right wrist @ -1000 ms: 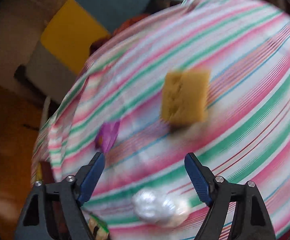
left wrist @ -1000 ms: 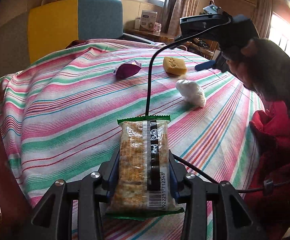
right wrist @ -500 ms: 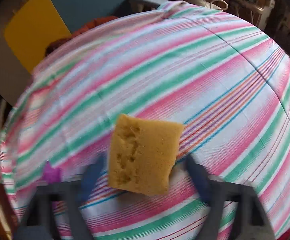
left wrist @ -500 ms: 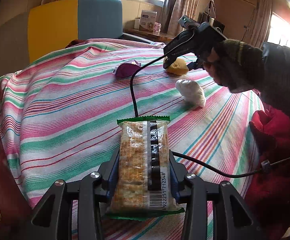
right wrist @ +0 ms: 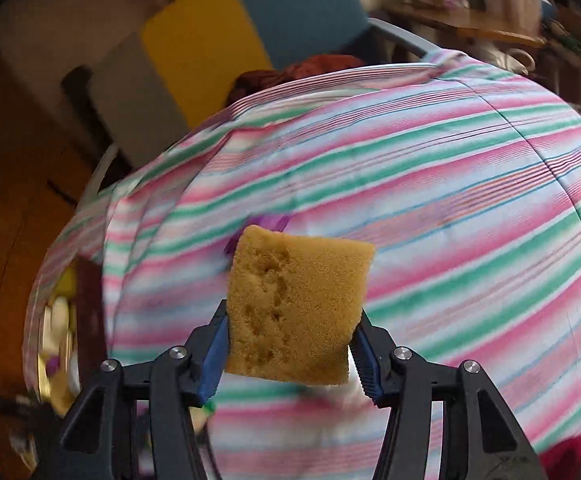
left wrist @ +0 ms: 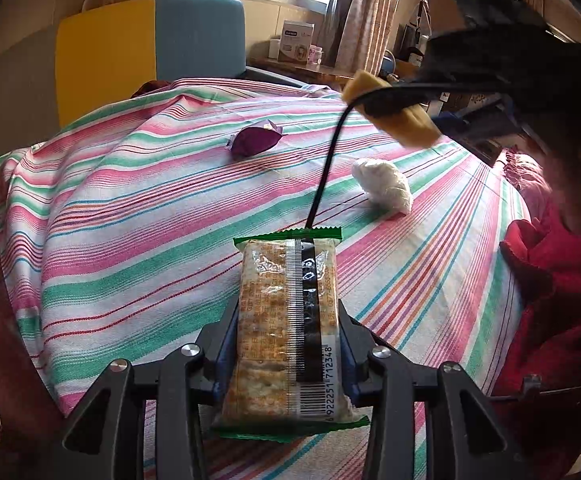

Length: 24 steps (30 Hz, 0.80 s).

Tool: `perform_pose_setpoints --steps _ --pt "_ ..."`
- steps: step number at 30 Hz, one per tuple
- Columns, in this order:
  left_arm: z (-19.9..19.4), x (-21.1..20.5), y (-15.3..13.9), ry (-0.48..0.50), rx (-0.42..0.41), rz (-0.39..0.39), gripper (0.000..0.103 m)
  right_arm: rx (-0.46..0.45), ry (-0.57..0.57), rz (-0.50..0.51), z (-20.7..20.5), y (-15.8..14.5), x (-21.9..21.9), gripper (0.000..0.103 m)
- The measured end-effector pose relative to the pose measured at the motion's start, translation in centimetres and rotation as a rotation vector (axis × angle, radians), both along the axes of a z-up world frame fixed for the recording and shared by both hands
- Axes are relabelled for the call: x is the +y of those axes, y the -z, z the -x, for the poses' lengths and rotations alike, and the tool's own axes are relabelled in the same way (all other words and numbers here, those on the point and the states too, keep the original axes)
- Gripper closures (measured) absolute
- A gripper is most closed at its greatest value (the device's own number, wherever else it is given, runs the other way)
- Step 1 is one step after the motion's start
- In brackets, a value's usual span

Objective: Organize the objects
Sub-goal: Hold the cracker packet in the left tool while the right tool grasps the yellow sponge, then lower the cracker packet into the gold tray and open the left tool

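Striped cloth (left wrist: 138, 216) in pink, green and white over the bench, with a yellow-and-teal chair back (left wrist: 150, 48) behind it and a sunlit window beyond

Left tool (left wrist: 288, 354) clamped on a cracker packet (left wrist: 288, 320), green-edged clear wrapper, barcode end nearest the camera, long axis pointing away along the fingers; far end over the cloth (touching it or just above, cannot tell)

Right tool (right wrist: 290, 350) clamped on a yellow sponge (right wrist: 296, 306), blue pads (right wrist: 214, 356) pressed against both side faces, pitted broad face toward the camera; sponge held up in the air over the cloth. Same sponge (left wrist: 390, 114) seen from the left wrist view, raised above the far right part of the bench, tilted, with a black cable (left wrist: 324, 172) crossing in front of it and running down behind the packet

Purple wrapper (left wrist: 254, 140) lying on the cloth toward the far side, well apart from the packet; only its edge (right wrist: 268, 222) peeking out behind the sponge in the right wrist view. White crumpled bundle (left wrist: 382, 186) on the cloth right of the cable, between wrapper and packet in depth

Red fabric (left wrist: 550, 280) bunched at the right edge of the bench. Right wrist view blurred across cloth and background
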<state>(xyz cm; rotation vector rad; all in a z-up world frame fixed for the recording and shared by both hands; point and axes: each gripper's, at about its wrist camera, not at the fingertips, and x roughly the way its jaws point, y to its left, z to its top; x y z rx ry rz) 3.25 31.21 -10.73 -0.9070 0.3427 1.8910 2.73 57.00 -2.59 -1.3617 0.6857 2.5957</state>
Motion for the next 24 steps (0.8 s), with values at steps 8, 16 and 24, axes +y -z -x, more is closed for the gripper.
perform_pose_setpoints --steps 8,16,24 --pt "-0.5 -0.8 -0.7 0.000 0.004 0.032 0.062 -0.094 -0.134 0.030 -3.2 3.7 -3.8 0.047" --pt "-1.6 -3.9 -3.9 -0.008 0.039 -0.019 0.062 -0.196 -0.205 -0.051 -2.3 5.9 -5.6 0.047" --pt "-2.8 -6.9 -5.4 -0.006 0.049 0.012 0.062 -0.208 -0.206 -0.075 -2.2 6.2 -5.6 0.047"
